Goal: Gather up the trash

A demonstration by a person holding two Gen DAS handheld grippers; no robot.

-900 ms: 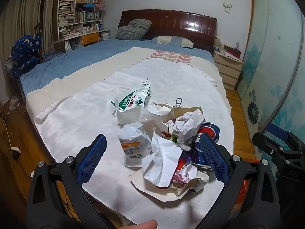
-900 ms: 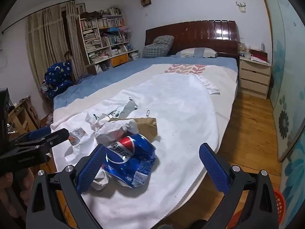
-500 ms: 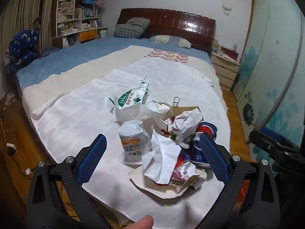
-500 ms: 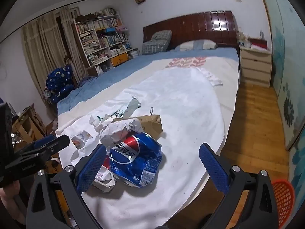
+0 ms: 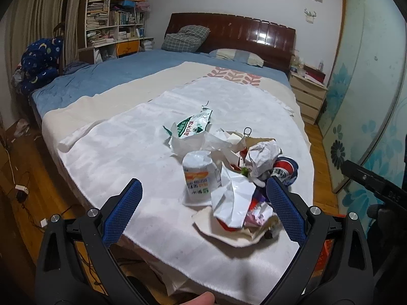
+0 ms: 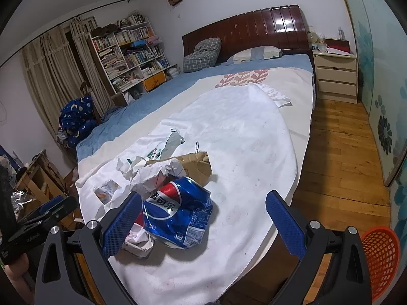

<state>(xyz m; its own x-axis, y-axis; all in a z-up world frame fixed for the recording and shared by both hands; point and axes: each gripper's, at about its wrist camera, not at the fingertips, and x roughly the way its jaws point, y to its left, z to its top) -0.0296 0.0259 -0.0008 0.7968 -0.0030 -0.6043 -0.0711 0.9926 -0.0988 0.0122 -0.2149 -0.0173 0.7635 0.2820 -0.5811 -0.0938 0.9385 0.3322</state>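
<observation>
A heap of trash lies on the white cloth [image 5: 132, 152] at the foot of the bed. It holds a white cup with orange print [image 5: 199, 178], a green-and-white wrapper [image 5: 193, 127], crumpled paper [image 5: 263, 155], torn white plastic [image 5: 234, 198] and a crushed blue cola can [image 6: 176, 216]. Brown cardboard [image 6: 195, 165] lies behind the can. My left gripper [image 5: 203, 214] hovers open just short of the heap, nothing between its fingers. Wide open too, my right gripper [image 6: 203, 222] hangs over the bed's corner with the can near its left finger [image 6: 122, 223], untouched.
An orange mesh basket [image 6: 379, 256] stands on the wooden floor [image 6: 338, 152] to the right of the bed. A nightstand [image 6: 335, 76] sits by the headboard, a bookshelf [image 5: 114, 17] beyond the far side. Cables [image 5: 23, 193] trail on the floor at left.
Both grippers have drawn back a little and tilted, so the heap sits slightly farther from the left fingers. The orange basket has come into the right wrist view. Nothing was grasped.
</observation>
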